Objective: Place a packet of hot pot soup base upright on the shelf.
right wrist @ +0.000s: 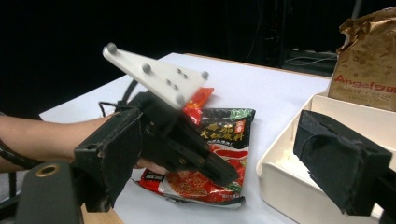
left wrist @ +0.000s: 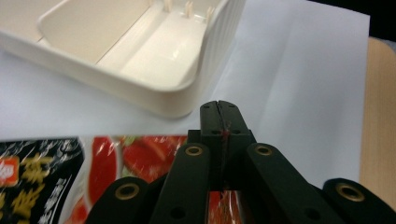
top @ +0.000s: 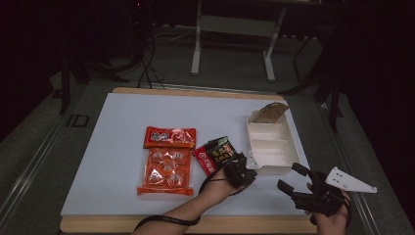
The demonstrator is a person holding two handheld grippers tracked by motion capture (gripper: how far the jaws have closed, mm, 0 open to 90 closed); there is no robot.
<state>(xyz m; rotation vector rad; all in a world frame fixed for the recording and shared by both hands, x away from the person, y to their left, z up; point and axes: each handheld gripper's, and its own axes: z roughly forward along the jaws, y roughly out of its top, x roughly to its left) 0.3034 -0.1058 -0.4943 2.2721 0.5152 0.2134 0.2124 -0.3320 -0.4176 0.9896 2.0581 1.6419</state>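
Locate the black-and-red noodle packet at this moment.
In the high view the noodle packet lies right of centre on the white mat, between the orange snack pack and the cream tray, pinched by the left gripper.

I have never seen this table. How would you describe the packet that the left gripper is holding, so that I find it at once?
Start from the white divided tray at the right side of the white table. Just left of its near end lies the red and black noodle packet, pinched at its edge by the left gripper. Its neighbour, the orange packet, is larger, with a clear window, and has no black.
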